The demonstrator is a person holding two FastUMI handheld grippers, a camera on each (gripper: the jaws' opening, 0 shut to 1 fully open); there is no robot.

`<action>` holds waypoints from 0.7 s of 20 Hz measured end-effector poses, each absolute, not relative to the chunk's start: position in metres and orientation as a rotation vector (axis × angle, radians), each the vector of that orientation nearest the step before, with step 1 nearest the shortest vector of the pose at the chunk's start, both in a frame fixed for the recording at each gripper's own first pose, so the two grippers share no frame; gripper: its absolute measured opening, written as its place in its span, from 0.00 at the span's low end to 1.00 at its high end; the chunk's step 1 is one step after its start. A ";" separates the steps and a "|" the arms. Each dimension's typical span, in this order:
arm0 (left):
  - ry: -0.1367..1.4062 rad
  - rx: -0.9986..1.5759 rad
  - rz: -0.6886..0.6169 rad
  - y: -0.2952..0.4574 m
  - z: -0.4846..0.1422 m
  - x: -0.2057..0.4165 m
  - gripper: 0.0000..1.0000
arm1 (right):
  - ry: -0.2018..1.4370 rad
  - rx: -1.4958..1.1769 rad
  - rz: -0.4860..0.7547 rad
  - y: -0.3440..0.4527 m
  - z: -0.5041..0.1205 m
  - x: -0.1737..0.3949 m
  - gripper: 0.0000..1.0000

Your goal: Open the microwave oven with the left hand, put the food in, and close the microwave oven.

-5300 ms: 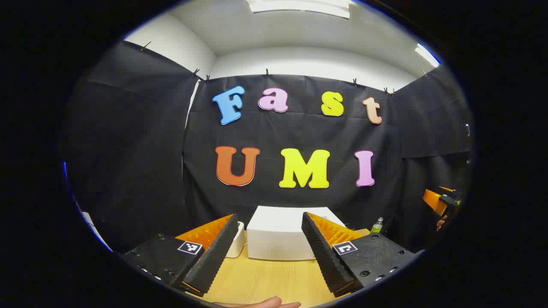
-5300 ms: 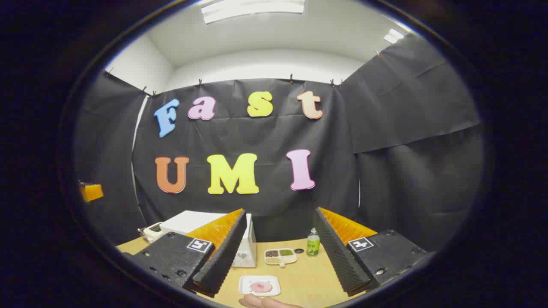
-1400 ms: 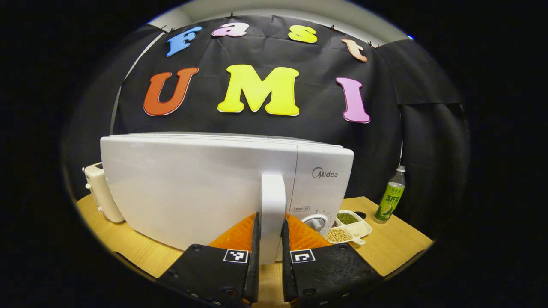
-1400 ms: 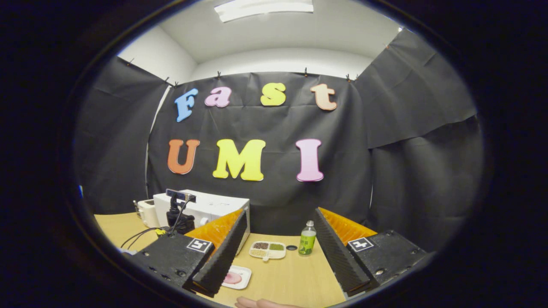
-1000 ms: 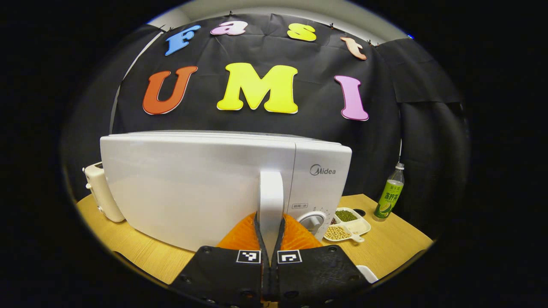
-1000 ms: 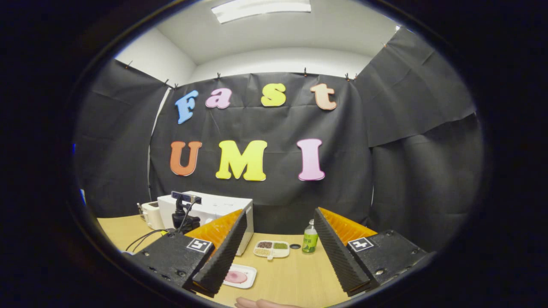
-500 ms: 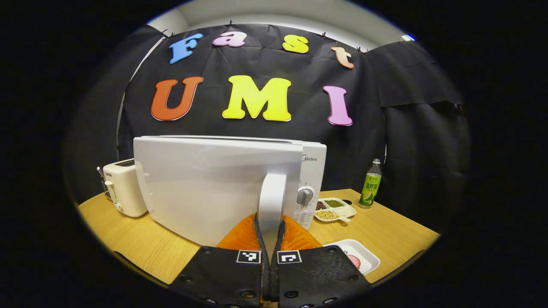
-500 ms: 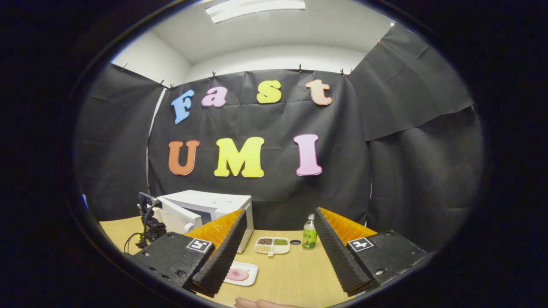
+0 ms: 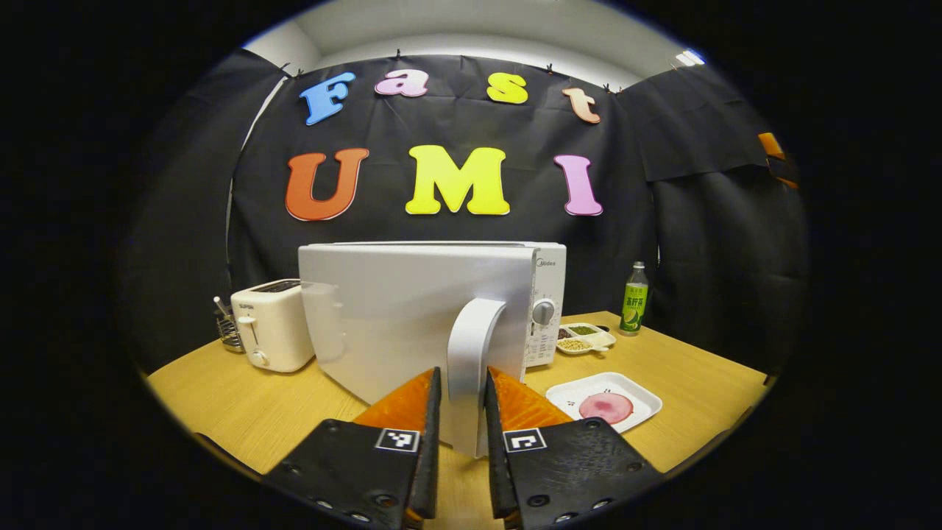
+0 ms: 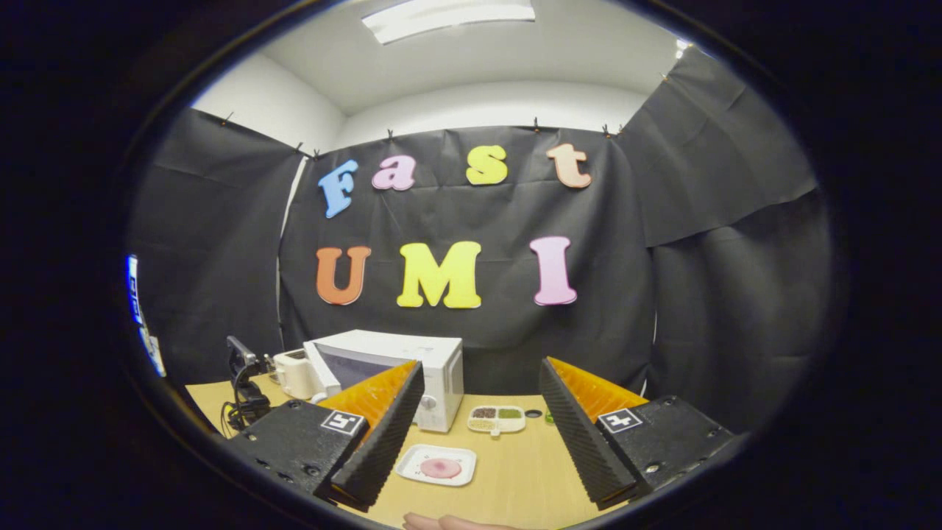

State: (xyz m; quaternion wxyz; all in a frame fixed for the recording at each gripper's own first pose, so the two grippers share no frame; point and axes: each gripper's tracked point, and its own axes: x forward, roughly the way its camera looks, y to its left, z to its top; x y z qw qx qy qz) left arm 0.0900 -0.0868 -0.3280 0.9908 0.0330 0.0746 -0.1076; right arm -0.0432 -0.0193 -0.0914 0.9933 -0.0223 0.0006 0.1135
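The white microwave (image 9: 548, 294) stands on the wooden table, its door (image 9: 397, 309) swung out toward me. The door's white handle (image 9: 471, 346) stands between the fingers of my left gripper (image 9: 462, 373), which is open with a small gap on each side. In the right gripper view the door (image 10: 346, 364) hangs open to the left of the microwave (image 10: 434, 383). A white plate (image 10: 412, 462) with a pink slice of food (image 10: 440, 468) lies in front of it. My right gripper (image 10: 480, 364) hovers open above the table, behind the plate, holding nothing.
A white toaster (image 9: 272, 324) stands left of the microwave. A divided dish of beans (image 9: 585, 337) and a green bottle (image 9: 632, 300) sit to its right, behind the plate (image 9: 640, 394). Bare table (image 9: 221, 405) lies left of the door. A hand (image 10: 456, 523) shows at the bottom edge.
The left gripper shut on the handle and pulled the door open toward me. Its fingers have now parted off the handle. The right gripper has stayed open and barely moved.
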 end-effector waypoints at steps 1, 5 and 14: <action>0.156 0.061 -0.206 -0.076 -0.329 0.080 0.37 | -0.003 -0.053 0.231 -0.015 -0.088 -0.048 0.91; 0.166 0.022 -0.119 -0.013 -0.324 0.041 0.95 | -0.012 -0.082 0.264 0.005 -0.086 -0.066 1.00; 0.186 0.002 0.056 0.085 -0.282 -0.046 0.95 | 0.068 -0.184 0.309 0.043 -0.123 -0.055 1.00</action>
